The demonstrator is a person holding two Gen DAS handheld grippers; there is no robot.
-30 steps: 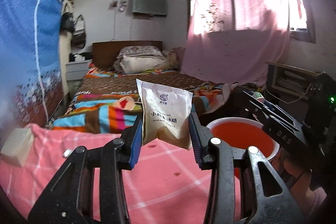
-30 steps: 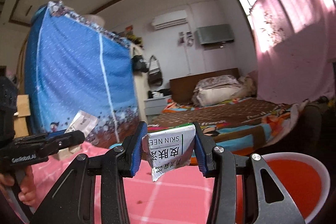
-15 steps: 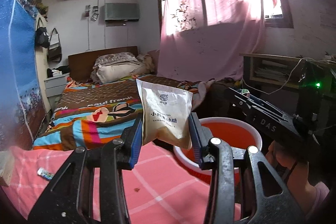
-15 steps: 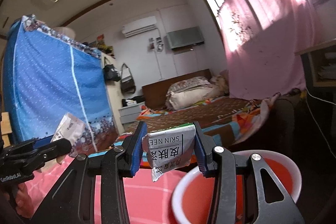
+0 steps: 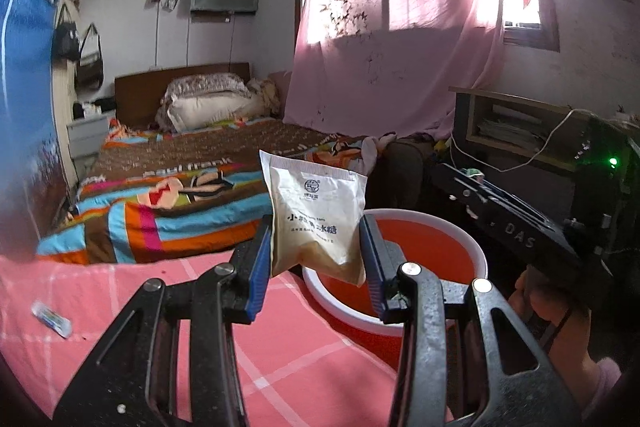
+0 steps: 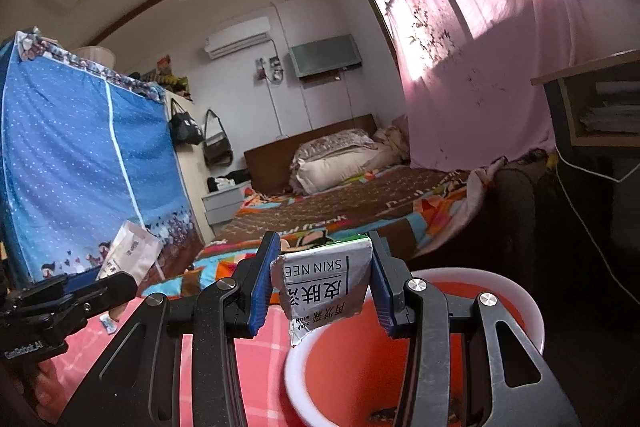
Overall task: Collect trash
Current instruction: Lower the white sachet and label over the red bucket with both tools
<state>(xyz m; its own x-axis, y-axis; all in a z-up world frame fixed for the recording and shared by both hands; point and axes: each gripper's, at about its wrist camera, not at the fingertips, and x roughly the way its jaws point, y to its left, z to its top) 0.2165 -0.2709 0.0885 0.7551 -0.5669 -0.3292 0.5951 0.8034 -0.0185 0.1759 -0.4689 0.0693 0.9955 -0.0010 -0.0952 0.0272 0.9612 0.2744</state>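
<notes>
I see a pink checked cloth surface (image 5: pixel 120 291) under my jaws; a small wrapper (image 5: pixel 51 318) lies on it, well left of them.

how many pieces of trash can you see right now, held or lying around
3: a beige sachet clamped in the left gripper, a silver packet clamped in the right gripper, and a small wrapper lying on the pink cloth. More may be hidden.

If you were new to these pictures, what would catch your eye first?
A white paper sachet clamped in the left hand-held gripper and a torn silver foil packet in the right hand-held gripper, both by a round red plastic basin with a white rim. Behind it hangs a sunlit pink curtain.
</notes>
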